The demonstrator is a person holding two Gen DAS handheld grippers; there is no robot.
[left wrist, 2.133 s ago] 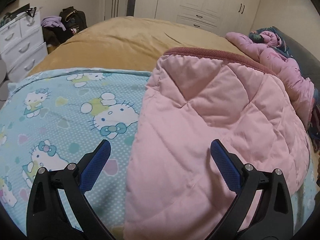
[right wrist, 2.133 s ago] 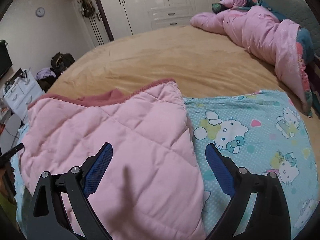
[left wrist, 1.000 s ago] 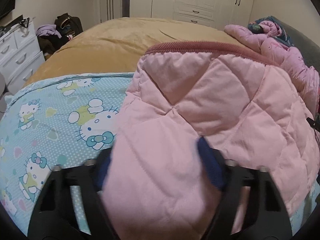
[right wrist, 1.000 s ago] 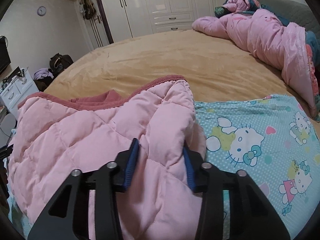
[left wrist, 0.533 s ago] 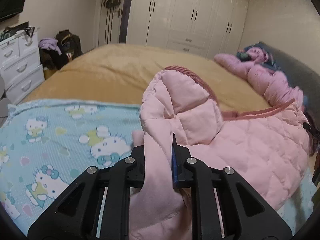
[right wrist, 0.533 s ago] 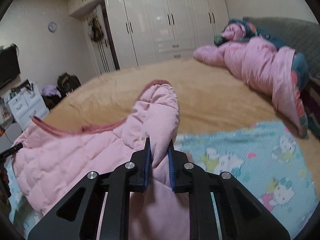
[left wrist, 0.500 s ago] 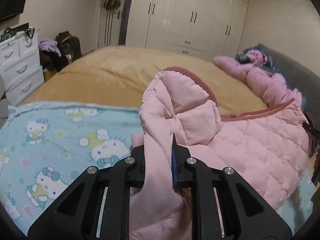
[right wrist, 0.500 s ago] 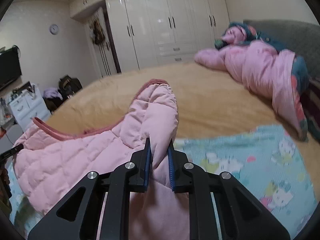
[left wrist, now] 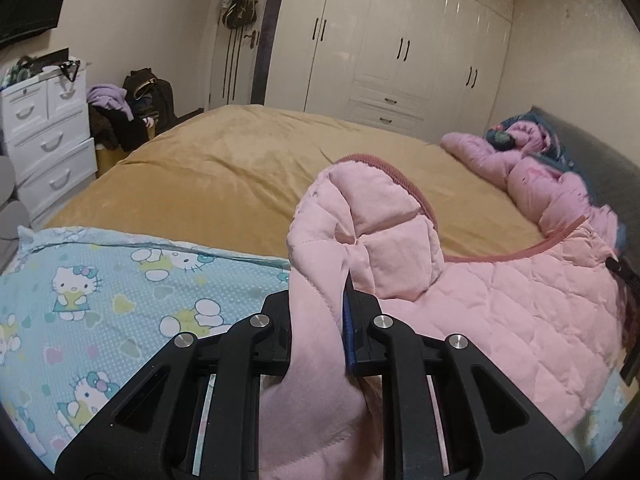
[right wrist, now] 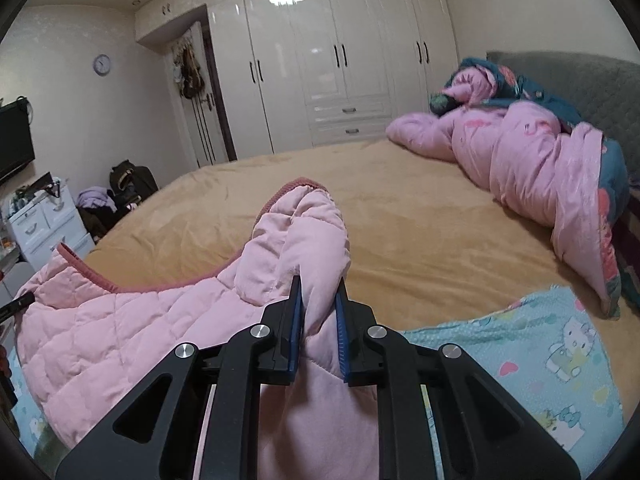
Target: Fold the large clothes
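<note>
White wardrobe doors [left wrist: 400,48] close off the far wall behind a wide bed under a mustard-yellow plush cover [left wrist: 240,168], with a pale blue cartoon-cat printed sheet [left wrist: 100,300] spread over its near end. On that sheet, the pink quilted padded jacket [left wrist: 500,312] is pinched at both near corners: the left gripper [left wrist: 318,320] has its jaws clamped tight on a bunched fold at the left, the right gripper [right wrist: 318,316] likewise at the right. Its long axis runs left to right between the two claws, each equally near its own corner, and the dark-pink ribbed hem [right wrist: 120,284] sags away toward the far side, so the fold probably calls for carrying both corners forward together.
</note>
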